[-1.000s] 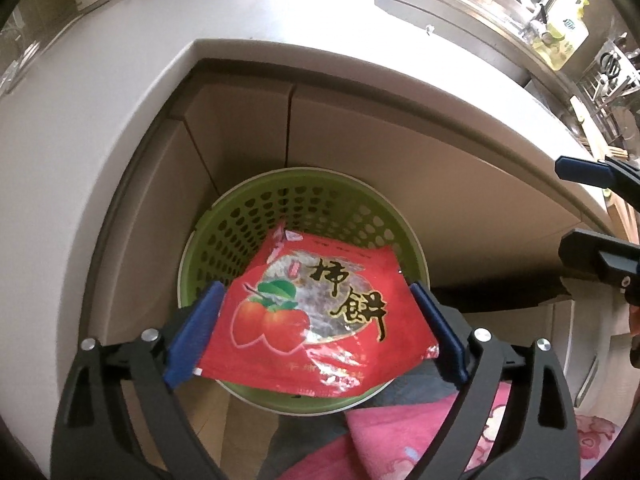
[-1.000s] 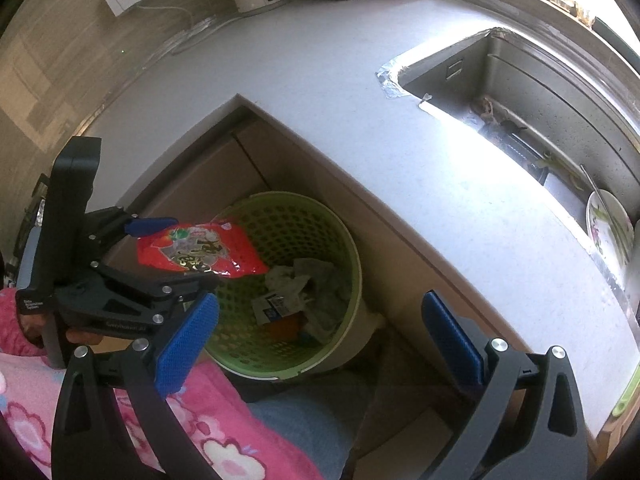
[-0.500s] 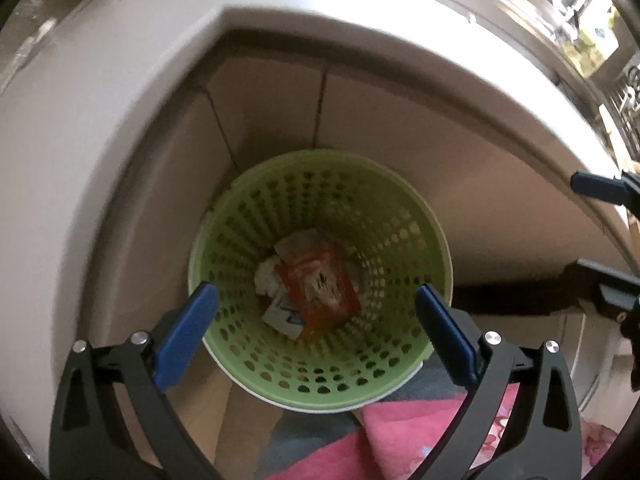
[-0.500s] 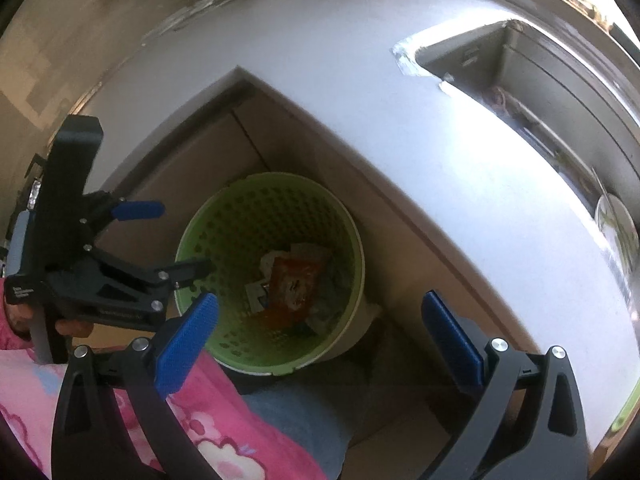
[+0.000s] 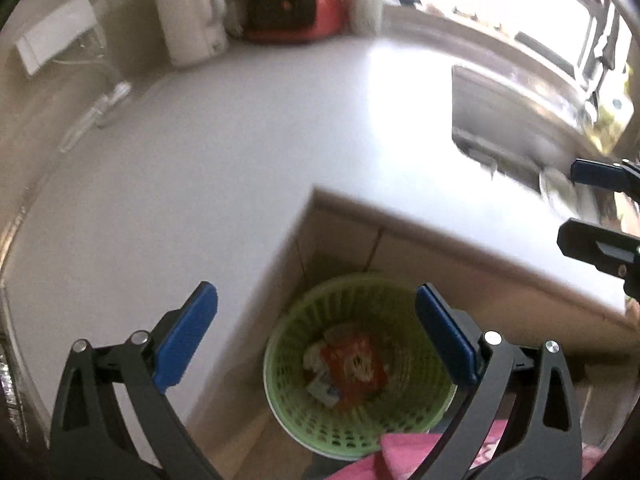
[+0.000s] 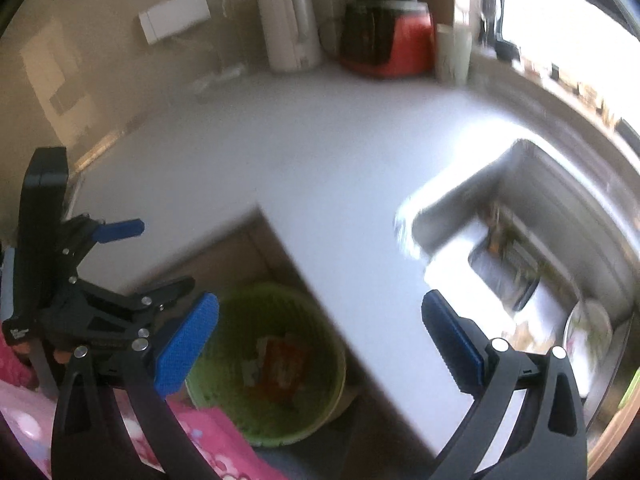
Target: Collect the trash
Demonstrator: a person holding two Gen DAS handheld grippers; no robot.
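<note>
A green perforated basket (image 5: 404,308) (image 6: 324,340) stands on the floor in the inner corner of the white counter. Inside it lies the red snack bag (image 5: 354,370) (image 6: 282,366) on crumpled white paper (image 5: 318,386). My left gripper (image 5: 316,334) is open and empty, held above the counter edge and the basket. It also shows at the left of the right wrist view as the left gripper (image 6: 132,256). My right gripper (image 6: 318,338) is open and empty, above the counter edge, to the right of the basket. Both views are blurred.
An L-shaped white counter (image 5: 208,168) (image 6: 288,152) wraps around the basket. At its back stand a white kettle (image 5: 188,20) (image 6: 288,28) and a red-and-black appliance (image 5: 294,8) (image 6: 386,36). A steel sink (image 5: 512,120) (image 6: 532,216) lies right. A pink patterned garment (image 6: 224,444) fills the bottom.
The left gripper opened and let the red bag fall into the basket. Both grippers then rose and tilted up, so the counter and back wall now fill the views.
</note>
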